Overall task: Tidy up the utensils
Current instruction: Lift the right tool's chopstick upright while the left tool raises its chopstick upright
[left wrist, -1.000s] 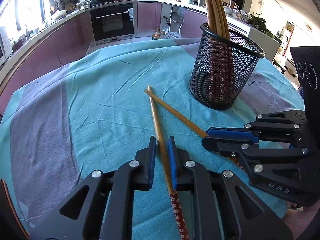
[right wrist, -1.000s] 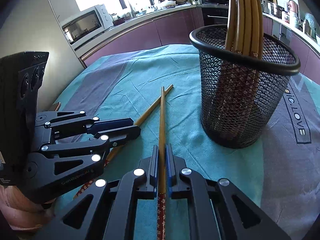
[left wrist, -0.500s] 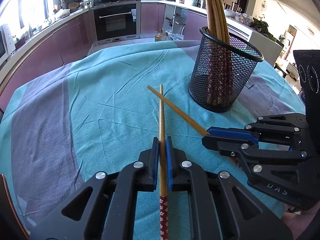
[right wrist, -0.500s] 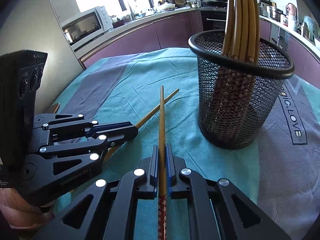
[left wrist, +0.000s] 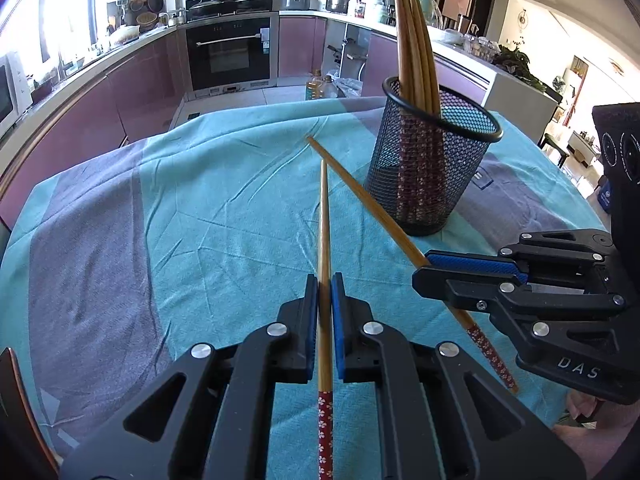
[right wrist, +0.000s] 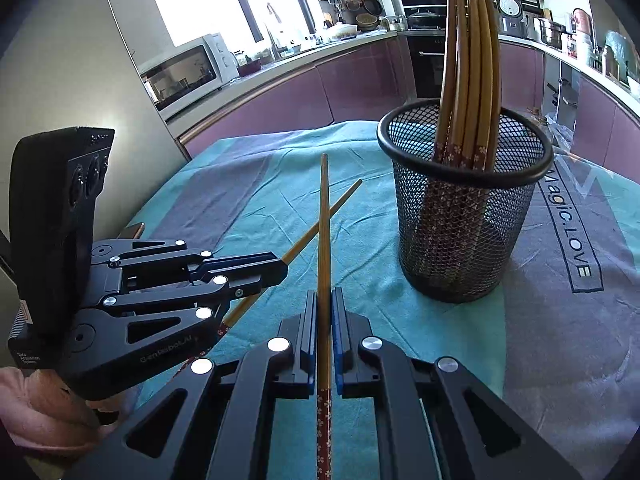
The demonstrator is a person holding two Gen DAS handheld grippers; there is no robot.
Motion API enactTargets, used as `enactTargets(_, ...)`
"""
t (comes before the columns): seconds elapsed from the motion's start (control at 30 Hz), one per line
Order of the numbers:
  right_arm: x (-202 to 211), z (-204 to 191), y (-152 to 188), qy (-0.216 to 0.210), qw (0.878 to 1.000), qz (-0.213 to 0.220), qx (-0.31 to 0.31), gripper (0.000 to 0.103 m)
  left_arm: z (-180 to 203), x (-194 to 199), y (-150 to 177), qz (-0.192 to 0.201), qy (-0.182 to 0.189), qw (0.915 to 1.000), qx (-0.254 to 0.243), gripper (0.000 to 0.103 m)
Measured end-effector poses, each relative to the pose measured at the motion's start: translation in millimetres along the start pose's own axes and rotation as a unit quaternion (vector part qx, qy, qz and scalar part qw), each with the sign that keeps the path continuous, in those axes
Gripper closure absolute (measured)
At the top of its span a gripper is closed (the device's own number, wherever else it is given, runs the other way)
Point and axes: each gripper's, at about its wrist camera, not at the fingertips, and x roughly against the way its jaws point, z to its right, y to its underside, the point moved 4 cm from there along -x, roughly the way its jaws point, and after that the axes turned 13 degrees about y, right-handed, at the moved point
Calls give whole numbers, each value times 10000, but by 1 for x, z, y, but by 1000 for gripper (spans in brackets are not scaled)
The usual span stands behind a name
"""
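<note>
Each gripper clamped one chopstick: the left gripper [left wrist: 325, 280] held the left chopstick [left wrist: 324, 216], the right gripper [right wrist: 325, 296] the right chopstick [right wrist: 324, 216], tips crossing beside the mesh holder [right wrist: 464, 236].

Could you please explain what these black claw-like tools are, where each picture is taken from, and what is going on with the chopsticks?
There is no robot here: a person holds a two-finger gripper in each hand, and a wide-angle camera on each one looks forward along its fingers. One picture comes from the left gripper, the other from the right gripper; each also sees the other tool off to its side. Each gripper is shut on one chopstick: the left chopstick and the right chopstick, both wooden with a red flowered end. The table wears a teal tablecloth. On it stands a black mesh holder with several matching chopsticks already upright inside. A kitchen lies behind.
</note>
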Motion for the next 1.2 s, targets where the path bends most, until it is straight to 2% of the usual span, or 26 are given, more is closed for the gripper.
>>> enactTargets(1.2, 46, 22, -5, -140, 9981, 553, -239, 97, 19, 43, -12, 427, 376, 9984, -61, 95)
